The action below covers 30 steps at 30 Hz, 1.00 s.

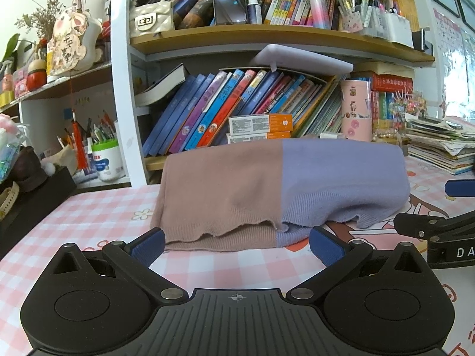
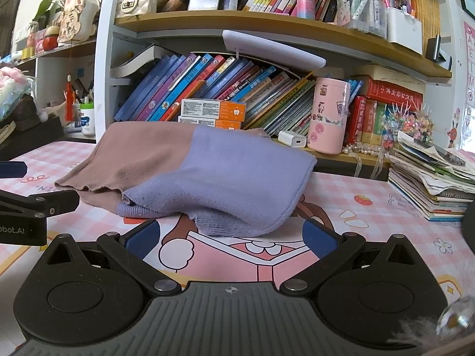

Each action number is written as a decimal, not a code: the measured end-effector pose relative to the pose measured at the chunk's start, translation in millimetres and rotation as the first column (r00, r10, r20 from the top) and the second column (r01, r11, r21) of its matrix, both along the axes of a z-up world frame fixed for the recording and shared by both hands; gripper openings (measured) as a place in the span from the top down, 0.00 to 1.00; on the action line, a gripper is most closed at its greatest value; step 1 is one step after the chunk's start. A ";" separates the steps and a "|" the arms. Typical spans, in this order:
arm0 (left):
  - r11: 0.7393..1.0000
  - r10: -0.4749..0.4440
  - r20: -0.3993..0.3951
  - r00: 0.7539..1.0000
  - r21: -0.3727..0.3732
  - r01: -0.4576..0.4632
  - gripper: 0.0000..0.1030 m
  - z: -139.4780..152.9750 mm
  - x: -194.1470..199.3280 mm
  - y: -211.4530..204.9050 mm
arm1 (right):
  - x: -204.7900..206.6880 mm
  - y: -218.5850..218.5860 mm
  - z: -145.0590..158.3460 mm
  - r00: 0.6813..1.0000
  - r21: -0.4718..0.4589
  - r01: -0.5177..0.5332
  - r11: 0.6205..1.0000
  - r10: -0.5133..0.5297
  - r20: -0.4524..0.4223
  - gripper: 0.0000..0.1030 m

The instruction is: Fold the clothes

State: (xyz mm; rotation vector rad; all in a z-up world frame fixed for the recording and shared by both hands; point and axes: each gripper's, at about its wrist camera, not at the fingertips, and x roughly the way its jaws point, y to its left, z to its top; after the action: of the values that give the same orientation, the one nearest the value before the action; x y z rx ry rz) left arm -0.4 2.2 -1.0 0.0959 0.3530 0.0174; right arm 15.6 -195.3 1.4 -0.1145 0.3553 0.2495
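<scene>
- Sweater [image 1: 282,190] is already folded over, a brown-and-lilac bundle on the pink checked mat [image 1: 89,216], in front of the bookshelf [image 1: 267,44].
- My left gripper [image 1: 236,244] and right gripper [image 2: 230,237] both sit spread wide, holding nothing, just short of the wavy hem.
- I'd pinch both hem layers together, lift evenly so it doesn't unroll.

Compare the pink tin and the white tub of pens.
The pink tin is tall, stickered and closed, on the low shelf right of the sweater. The white tub is squatter, green-rimmed, open and full of pens, in the left cubby. Both stand upright.
</scene>
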 end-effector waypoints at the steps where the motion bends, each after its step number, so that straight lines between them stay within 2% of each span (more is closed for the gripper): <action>1: 1.000 -0.002 -0.001 1.000 -0.003 0.002 0.00 0.7 0.3 0.2 | -0.1 -0.4 0.0 1.000 0.002 0.001 1.000 -0.001 0.001 0.00; 16: 1.000 0.004 -0.003 1.000 -0.005 -0.004 0.00 1.2 -0.1 0.3 | 1.1 0.3 -0.5 1.000 0.002 -0.011 1.000 0.011 -0.005 0.00; 30: 0.999 -0.027 0.010 1.000 -0.018 0.027 0.00 3.6 -2.0 0.6 | 0.9 2.4 -0.8 1.000 -0.006 -0.018 1.000 0.018 -0.007 0.00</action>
State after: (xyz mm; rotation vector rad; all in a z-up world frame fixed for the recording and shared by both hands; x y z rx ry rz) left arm -2.4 2.9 2.6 0.0830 0.3418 -0.0122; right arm 16.5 -193.0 0.6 -0.1227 0.3620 0.2671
